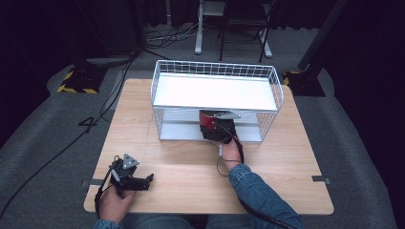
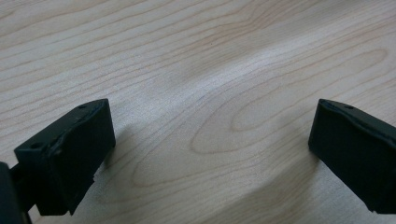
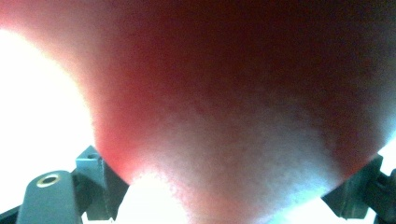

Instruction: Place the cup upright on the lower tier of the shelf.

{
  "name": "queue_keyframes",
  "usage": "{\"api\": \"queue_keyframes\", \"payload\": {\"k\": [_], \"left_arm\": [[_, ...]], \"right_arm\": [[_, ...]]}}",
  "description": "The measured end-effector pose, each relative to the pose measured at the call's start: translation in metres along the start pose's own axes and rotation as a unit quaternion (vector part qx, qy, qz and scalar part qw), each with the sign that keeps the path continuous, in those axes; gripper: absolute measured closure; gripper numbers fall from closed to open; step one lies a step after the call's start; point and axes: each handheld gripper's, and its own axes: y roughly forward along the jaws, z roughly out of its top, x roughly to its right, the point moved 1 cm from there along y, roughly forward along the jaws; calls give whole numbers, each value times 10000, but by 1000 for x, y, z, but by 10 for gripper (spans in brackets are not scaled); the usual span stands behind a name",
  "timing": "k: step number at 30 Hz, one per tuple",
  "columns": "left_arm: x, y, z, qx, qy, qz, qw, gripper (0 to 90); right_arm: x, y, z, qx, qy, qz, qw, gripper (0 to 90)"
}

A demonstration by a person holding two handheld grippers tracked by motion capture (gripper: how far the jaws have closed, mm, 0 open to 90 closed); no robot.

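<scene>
High view: right gripper [image 1: 216, 125] is reaching into the lower level of the white wire rack [image 1: 159, 81], at its open front edge. A red object [image 1: 206, 119] sits right at the gripper's front end, just under the rack's white top shelf [image 1: 215, 93]. The grey plate on the gripper's top covers part of it. Right hand [image 1: 230, 149] and a denim sleeve [image 1: 260, 195] trail behind the gripper toward the near table edge. Left gripper [image 1: 149, 178] lies low on the wooden table [image 1: 286, 157], well apart from the rack and off to the left of the right gripper, with the left hand [image 1: 114, 202] behind it at the near edge.

Left gripper view: jaws spread wide, nothing between them, just bare wood grain ahead and below. Jaw tips sit close to the table surface.

Right gripper view: the red object is pressed up against the lens, blurred, spanning the gap from one jaw to the other. Both jaws sit at its sides and appear to be pinching it. Bright white background on both sides, no detail readable.
</scene>
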Motion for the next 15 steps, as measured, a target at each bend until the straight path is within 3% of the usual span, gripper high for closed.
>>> {"api": "queue_keyframes", "payload": {"k": [15], "left_arm": [[0, 0, 0, 0, 0, 1, 10000, 8]], "right_arm": [[8, 7, -4, -15, 21, -23, 10000, 172]]}}
